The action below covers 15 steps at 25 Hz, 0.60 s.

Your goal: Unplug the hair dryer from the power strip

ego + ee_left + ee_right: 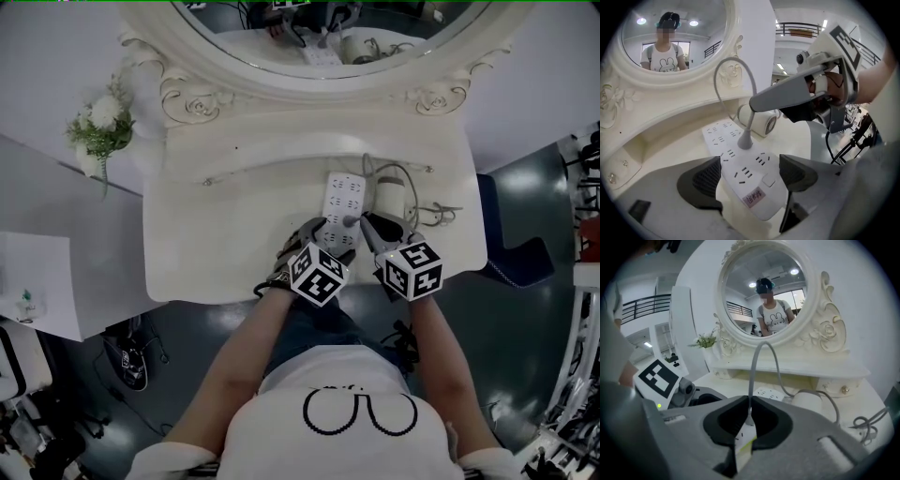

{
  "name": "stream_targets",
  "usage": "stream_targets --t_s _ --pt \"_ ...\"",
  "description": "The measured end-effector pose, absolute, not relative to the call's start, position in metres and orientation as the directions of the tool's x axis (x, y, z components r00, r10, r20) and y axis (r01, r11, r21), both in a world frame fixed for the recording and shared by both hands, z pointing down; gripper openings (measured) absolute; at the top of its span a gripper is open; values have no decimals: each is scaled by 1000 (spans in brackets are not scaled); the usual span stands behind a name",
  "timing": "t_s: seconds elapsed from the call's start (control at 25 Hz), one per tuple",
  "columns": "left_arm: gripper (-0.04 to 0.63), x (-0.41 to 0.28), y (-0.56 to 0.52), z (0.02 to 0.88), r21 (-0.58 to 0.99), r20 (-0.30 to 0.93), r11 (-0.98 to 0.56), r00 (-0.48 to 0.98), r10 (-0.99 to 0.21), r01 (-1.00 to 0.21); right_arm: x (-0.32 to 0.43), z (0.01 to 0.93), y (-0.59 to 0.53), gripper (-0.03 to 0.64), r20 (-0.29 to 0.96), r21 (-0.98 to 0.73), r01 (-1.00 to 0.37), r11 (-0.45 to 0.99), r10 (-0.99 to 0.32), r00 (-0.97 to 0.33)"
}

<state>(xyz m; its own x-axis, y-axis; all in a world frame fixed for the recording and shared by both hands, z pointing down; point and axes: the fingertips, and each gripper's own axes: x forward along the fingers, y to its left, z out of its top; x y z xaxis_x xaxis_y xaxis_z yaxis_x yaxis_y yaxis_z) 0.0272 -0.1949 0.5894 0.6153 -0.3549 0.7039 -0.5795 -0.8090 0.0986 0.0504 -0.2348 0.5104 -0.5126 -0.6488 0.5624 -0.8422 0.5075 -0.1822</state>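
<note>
**A:** Any brand or text on this stuff? All I've got is the pink label (pixel 753 197) on the near end of the power strip (pixel 743 161), and the dark marks on it are too small for me to read.

**B:** Same here, can't make it out. The only other print I can see is the black-and-white squares on each marker cube (pixel 657 376), and that's a pattern, not words.

**A:** ok, so where's the strip relative to the grippers?

**B:** It's flat on the white worktop (pixel 234 244) in front of the mirror (pixel 764 291), with its long side running away from the person. The left gripper (pixel 749 179) straddles the near end with a pad against each long side, so it's clamped on the strip. The label end pokes out toward the camera.

**A:** And the dryer?

**B:** The hair dryer (pixel 759 121) is lying just right of the strip's far half. Can't tell if they actually touch. Its grey cord (pixel 723 70) loops up and then drops into the plug (pixel 745 139). The plug is still seated in a socket around the middle of the strip, just past the left gripper's pads.

**A:** Right one?

**B:** The right gripper (pixel 750 411) comes in from the right and is pinched tight on the cord just above the plug. In its own view the cord runs straight up out of the closed pads, with the dryer off to the right behind them.
</note>
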Motion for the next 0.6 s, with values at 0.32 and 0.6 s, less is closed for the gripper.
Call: stream_targets --t_s 0.32,0.6 --pt "387 29 -194 590 97 707 -818 617 -345 -567 28 506 -242 23 546 -109 -813 572 -649 -530" --pt "387 28 -194 589 101 705 -815 619 -347 -571 48 503 -228 23 550 -125 -840 528 -668 -502"
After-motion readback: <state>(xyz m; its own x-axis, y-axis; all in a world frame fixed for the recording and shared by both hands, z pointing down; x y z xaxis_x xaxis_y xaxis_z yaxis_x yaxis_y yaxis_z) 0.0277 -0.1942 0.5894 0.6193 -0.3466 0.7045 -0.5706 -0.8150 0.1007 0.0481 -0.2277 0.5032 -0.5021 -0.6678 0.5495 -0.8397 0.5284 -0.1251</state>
